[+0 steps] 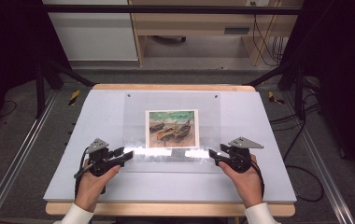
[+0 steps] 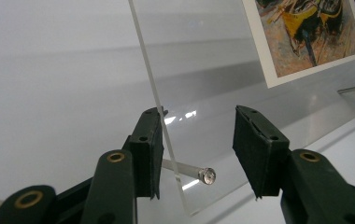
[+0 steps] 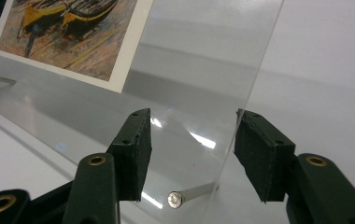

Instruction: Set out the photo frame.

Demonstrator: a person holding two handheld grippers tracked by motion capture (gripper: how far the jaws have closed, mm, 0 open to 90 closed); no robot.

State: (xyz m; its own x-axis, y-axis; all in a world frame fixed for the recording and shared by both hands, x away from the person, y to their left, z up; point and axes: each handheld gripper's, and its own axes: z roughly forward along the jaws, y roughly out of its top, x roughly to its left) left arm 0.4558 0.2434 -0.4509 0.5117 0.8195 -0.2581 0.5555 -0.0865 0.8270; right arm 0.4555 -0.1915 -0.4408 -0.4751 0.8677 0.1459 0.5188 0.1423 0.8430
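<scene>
I hold my left gripper [image 1: 128, 155] at the near left corner of the clear acrylic sheet [image 1: 171, 100] and my right gripper [image 1: 212, 156] at its near right corner, each with parted jaws straddling the sheet's edge around a small metal pin [image 2: 207, 175]. The boat picture [image 1: 172, 128] lies at the sheet's middle, on the grey board [image 1: 73, 135].

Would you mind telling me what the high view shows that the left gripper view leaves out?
High view alone: the person's hands, the right gripper, the whole table and the floor around it. Left gripper view alone: a small silver pin through the clear sheet's near corner, between open jaws. Both: the left gripper, the sheet and the boat picture.
</scene>
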